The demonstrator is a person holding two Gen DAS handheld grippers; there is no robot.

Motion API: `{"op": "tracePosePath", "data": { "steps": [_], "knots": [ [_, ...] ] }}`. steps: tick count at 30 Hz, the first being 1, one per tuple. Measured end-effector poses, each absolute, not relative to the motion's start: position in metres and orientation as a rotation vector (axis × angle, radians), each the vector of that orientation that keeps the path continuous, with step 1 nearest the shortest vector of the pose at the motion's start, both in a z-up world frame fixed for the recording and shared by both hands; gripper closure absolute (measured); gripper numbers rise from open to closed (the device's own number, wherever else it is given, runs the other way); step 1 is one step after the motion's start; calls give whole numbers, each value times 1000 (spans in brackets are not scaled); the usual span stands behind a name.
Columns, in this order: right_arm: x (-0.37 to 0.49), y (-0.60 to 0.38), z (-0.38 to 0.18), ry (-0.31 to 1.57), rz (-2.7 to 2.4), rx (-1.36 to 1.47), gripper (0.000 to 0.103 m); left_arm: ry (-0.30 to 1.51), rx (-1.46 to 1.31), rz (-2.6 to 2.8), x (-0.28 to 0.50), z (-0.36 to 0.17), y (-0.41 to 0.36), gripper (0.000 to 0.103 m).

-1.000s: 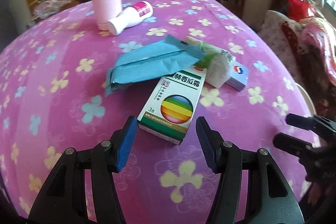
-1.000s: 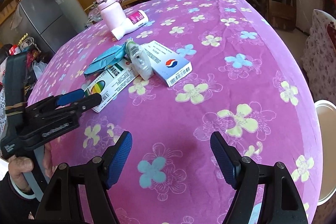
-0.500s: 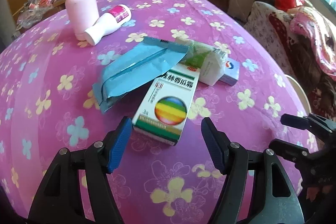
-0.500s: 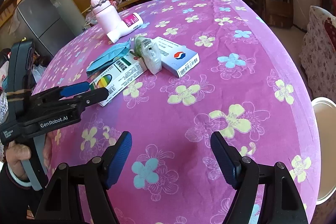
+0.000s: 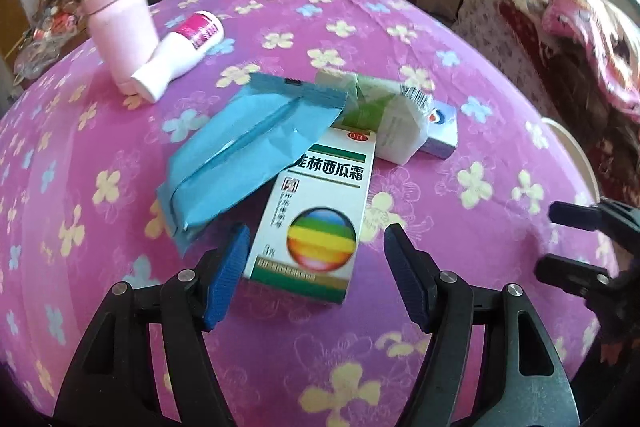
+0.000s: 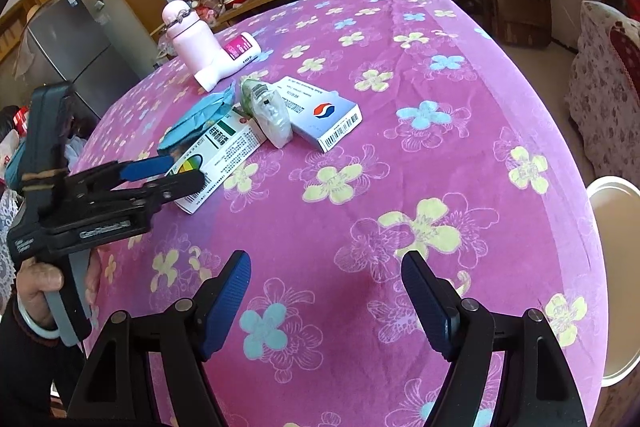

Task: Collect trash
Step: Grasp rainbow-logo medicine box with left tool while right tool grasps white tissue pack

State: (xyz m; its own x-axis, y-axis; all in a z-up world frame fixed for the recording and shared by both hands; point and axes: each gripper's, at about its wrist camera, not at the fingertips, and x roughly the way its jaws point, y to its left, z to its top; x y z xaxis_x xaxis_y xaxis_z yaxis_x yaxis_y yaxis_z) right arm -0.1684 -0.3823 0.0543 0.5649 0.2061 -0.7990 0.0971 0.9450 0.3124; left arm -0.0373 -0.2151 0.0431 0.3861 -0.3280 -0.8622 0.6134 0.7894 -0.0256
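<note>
In the left wrist view, the medicine box (image 5: 316, 215) lay flat on the pink flowered tablecloth (image 5: 400, 27): one white cardboard carton with green bands, black Chinese lettering and a rainbow-striped ball on its face. The left gripper (image 5: 316, 259) stood astride its near end, jaws having just opened wider, the ribbed blue pads (image 5: 226, 279) clear of the carton's sides and gripping nothing. One crumpled blue plastic wrapper (image 5: 248, 151) overlapped the carton's far left corner. Behind it sat one squashed white-and-green carton (image 5: 384, 115) and, beside that, one small blue-and-white box (image 5: 442, 127). Further back one smooth pink flask (image 5: 120, 23) stood upright, with one white bottle (image 5: 180, 55) bearing a magenta label lying against its base.

In the right wrist view, the same five pieces of litter clustered on the far left part of the table: medicine box (image 6: 218, 155), blue wrapper (image 6: 196, 119), squashed carton (image 6: 266, 111), blue-and-white box (image 6: 320, 115) with a barcode on its end, and the white bottle (image 6: 228, 61) leaning on the flask (image 6: 192, 35). The left gripper (image 6: 180, 173), held in a hand (image 6: 40, 283), had its fingers either side of the medicine box's near end. The right gripper (image 6: 326, 291) hovered wide and empty over bare cloth, well apart from the litter. One round white rim (image 6: 614, 267) showed beyond the table's right edge.
</note>
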Motion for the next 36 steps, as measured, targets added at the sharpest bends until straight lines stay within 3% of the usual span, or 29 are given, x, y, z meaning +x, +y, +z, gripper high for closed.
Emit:
{"op": "tracePosePath", "data": {
  "steps": [7,9,12,25,27,28,29,32,36],
  "knots": [
    [-165,-383,52,977,67,339,27,1046,351,-536,-25,28,-228,36],
    [-162,-383,52,980,69,334,27,1046,300,-539,-27,28,-220,45],
    [-156,-381,52,981,71,319,27,1053,249,-515,-35,30,-202,49],
    [-76,-347,74,860,93,159,28,1088,133,-347,-103,30,-86,49],
    [-60,-344,74,847,97,145,47,1092,109,-325,-107,31,-73,49],
    [-54,-342,73,853,104,146,65,1092,97,-316,-108,30,-68,49],
    [-47,-340,70,871,114,151,75,1093,86,-307,-108,30,-64,49],
    [-50,-342,67,883,125,209,82,1086,55,-292,-110,31,-56,49],
    [-84,-356,64,921,192,403,85,1077,26,-297,-115,33,-59,49]
  ]
}}
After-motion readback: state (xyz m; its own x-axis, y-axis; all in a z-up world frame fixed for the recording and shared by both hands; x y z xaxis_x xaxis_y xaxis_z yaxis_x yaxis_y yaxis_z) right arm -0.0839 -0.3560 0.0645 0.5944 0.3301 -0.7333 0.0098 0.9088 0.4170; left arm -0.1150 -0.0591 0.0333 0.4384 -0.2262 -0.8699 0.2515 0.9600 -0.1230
